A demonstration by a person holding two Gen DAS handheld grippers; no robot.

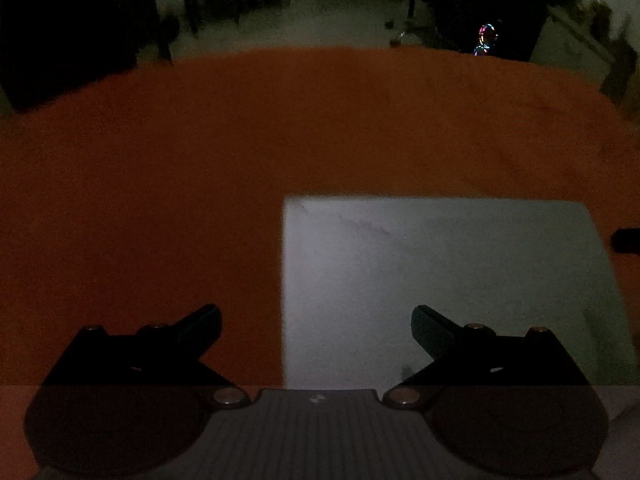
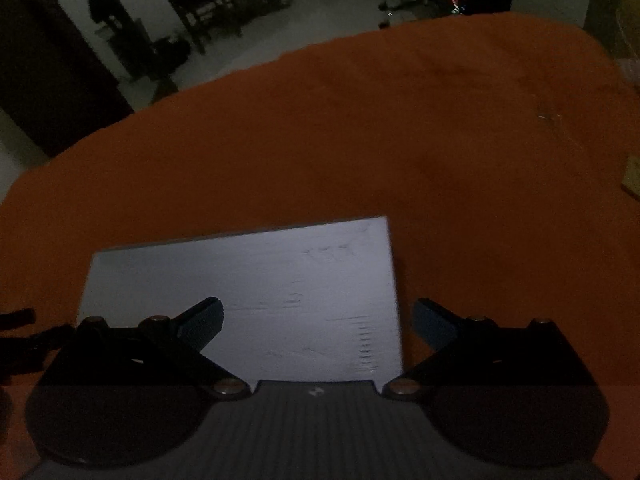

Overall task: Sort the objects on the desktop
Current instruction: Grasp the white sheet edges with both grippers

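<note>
**Sorting barely begun on dim orange table**

One pale sheet (image 2: 248,300) lies flat on the orange tablecloth (image 2: 360,140), near its front edge, untouched. The left gripper (image 1: 316,330) and right gripper (image 2: 318,324) hover above it, both spread wide and empty. A tan object (image 2: 632,178) sits far right, a dark one (image 1: 628,240) beside the sheet. Judging by this, everything remains unsorted.

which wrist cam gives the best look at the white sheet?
Right wrist. The white sheet sits nearly centred ahead of the open right hand-held gripper, with faint markings visible. In the left wrist view the sheet lies off to the right, its surface mostly blank.
</note>
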